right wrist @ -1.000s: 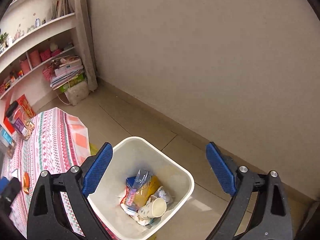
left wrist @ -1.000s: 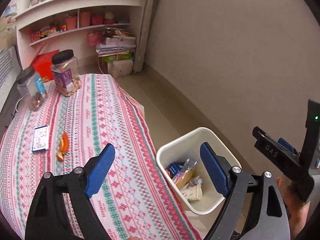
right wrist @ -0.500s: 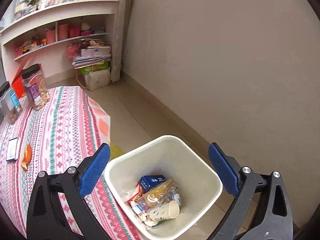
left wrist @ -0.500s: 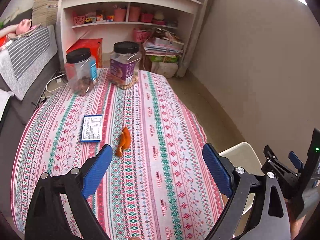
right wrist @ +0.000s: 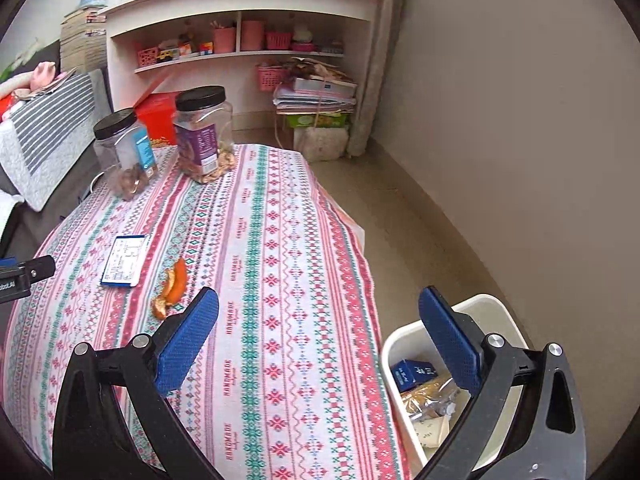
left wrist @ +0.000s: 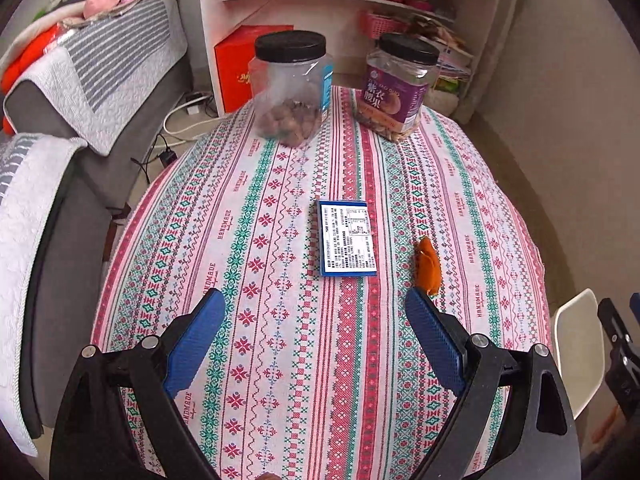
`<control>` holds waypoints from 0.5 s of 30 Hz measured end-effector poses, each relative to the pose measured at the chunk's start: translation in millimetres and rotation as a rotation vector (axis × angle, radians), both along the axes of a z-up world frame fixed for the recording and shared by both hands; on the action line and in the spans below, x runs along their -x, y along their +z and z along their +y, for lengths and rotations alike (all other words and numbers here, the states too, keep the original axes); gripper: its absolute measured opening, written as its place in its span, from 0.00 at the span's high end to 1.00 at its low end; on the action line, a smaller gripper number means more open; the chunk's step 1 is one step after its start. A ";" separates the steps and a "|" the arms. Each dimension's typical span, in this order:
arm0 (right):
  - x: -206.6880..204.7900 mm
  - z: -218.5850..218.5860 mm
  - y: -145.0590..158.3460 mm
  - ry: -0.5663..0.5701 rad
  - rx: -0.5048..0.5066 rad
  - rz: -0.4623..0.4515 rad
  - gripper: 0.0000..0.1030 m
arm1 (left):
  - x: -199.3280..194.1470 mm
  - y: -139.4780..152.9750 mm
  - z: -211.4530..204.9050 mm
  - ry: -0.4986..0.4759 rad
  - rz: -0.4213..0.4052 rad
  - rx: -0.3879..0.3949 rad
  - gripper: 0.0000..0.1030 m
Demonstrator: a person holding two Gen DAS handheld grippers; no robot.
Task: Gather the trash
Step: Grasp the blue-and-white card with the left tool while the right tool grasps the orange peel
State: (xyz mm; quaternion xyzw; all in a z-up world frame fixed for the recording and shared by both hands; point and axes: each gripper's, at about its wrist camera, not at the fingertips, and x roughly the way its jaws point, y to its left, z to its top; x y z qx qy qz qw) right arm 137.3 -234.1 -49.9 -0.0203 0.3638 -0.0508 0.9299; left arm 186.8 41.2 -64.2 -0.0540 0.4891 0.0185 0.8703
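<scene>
A small blue-and-white carton (left wrist: 347, 239) lies flat on the patterned tablecloth (left wrist: 280, 340), with an orange peel (left wrist: 428, 266) just to its right. Both show in the right wrist view: the carton (right wrist: 124, 260) and the peel (right wrist: 172, 286). My left gripper (left wrist: 316, 336) is open and empty above the cloth, short of the carton. My right gripper (right wrist: 318, 330) is open and empty over the table's right edge, beside a white trash bin (right wrist: 504, 312) on the floor that holds wrappers and a blue box (right wrist: 414, 372).
Two black-lidded plastic jars stand at the table's far end, one clear (left wrist: 290, 88) and one purple-labelled (left wrist: 398, 86). A sofa with a striped cover (left wrist: 92, 72) is at left, shelves (right wrist: 240, 20) behind, a wall at right. The bin's corner (left wrist: 576, 344) shows at the left view's right edge.
Both grippers have swung left from over the trash bin toward the table. The left view now faces the carton and peel; the bin has slid to the right of both views.
</scene>
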 end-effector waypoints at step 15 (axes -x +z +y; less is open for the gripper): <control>-50.1 -5.0 -25.6 -0.064 -0.247 0.175 0.07 | -102.0 -90.2 -30.8 0.014 0.170 -0.013 0.14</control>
